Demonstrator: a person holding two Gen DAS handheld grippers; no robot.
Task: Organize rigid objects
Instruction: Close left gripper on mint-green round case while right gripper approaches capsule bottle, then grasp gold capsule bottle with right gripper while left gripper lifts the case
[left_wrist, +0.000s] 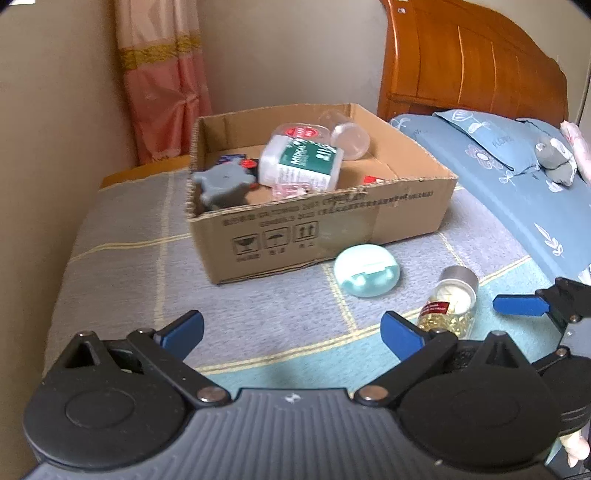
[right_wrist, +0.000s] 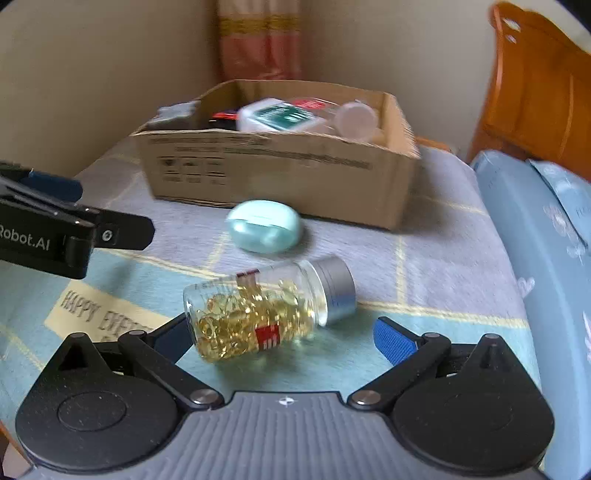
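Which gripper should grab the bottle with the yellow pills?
Probably the right gripper: open, and the capsule bottle lies on its side just ahead of its fingers. The left gripper sits off to the side.

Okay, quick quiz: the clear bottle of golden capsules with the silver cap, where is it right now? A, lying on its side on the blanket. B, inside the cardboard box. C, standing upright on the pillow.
A: the capsule bottle lies sideways on the blanket, outside the cardboard box.
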